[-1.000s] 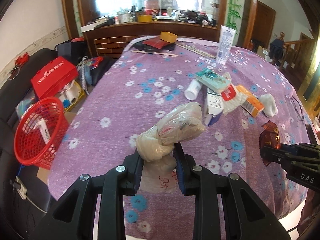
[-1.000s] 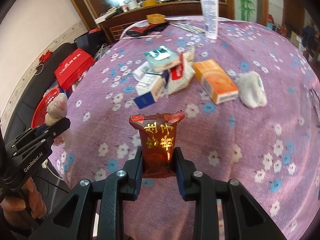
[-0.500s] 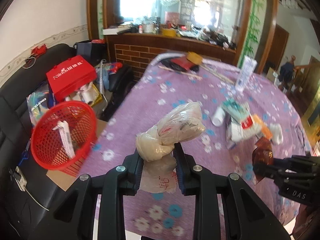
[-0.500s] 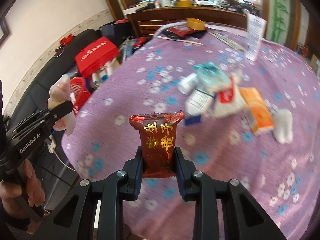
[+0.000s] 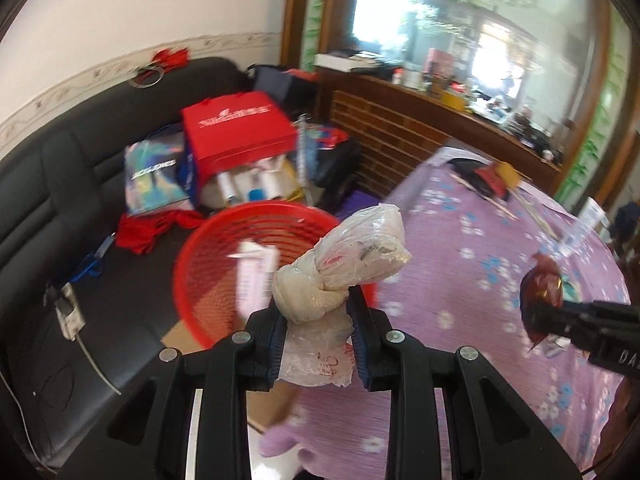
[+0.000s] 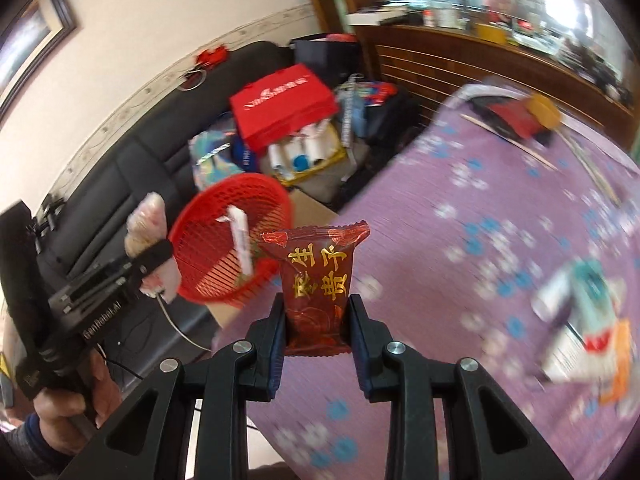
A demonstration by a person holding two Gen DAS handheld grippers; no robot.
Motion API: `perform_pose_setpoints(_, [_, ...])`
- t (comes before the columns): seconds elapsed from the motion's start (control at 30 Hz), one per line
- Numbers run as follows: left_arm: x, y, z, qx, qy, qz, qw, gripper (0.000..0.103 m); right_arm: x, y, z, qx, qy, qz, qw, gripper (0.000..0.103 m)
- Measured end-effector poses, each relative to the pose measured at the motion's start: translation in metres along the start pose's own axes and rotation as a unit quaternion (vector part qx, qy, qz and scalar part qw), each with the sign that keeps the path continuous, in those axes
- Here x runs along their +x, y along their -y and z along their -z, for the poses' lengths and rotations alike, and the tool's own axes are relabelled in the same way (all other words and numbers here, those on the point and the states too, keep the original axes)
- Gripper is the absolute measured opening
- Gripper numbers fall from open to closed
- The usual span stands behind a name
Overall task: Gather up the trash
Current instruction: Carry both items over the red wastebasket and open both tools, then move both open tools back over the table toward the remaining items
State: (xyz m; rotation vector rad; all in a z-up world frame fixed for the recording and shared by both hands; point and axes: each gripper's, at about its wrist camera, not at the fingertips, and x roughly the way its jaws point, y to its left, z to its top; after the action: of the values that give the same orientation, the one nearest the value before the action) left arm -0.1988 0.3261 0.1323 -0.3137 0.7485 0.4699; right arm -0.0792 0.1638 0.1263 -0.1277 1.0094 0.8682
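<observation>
Swinging away from the table, both claws now face the red basket (image 5: 256, 264). The left claw (image 5: 318, 332) stays clamped on the knotted bag (image 5: 352, 268), the right claw (image 6: 316, 324) on the red wrapper (image 6: 316, 280). Dropping comes next, I think.

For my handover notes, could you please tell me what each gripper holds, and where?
Left gripper: knotted clear plastic bag, below its knot. Right gripper: dark red snack wrapper, at its lower end.
</observation>
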Motion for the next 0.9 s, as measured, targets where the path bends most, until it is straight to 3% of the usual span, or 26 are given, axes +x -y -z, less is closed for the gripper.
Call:
perform_pose_setpoints(0.37, [0.029, -0.058, -0.029, -0.032, -0.011, -0.020, 0.9992, 0.032, 0.076, -0.064, -0.063, -0.042, -0.029, -0.034, 0.998, 0.034])
perform_pose_setpoints(0.4, [0.032, -0.059, -0.031, -0.031, -0.012, -0.019, 0.9993, 0.038, 0.086, -0.067, -0.068, -0.037, -0.036, -0.041, 0.998, 0.034])
perform_pose_setpoints(0.5, [0.036, -0.064, -0.034, -0.037, -0.012, -0.022, 0.9990, 0.065, 0.103, -0.067, -0.081, -0.027, -0.041, -0.040, 0.998, 0.058])
perform_pose_setpoints(0.53, [0.034, -0.065, -0.035, -0.042, -0.007, -0.014, 0.9990, 0.066, 0.102, -0.066, -0.081, -0.023, -0.038, -0.043, 0.998, 0.059])
perform_pose_setpoints(0.73, [0.018, -0.054, -0.024, -0.036, 0.004, -0.010, 0.9993, 0.066, 0.058, -0.039, -0.056, -0.011, -0.001, -0.026, 1.000, 0.059])
perform_pose_setpoints(0.9, [0.017, -0.011, 0.003, 0.002, -0.017, 0.022, 0.9996, 0.066, 0.030, -0.004, 0.000, 0.034, -0.009, -0.011, 0.999, 0.059])
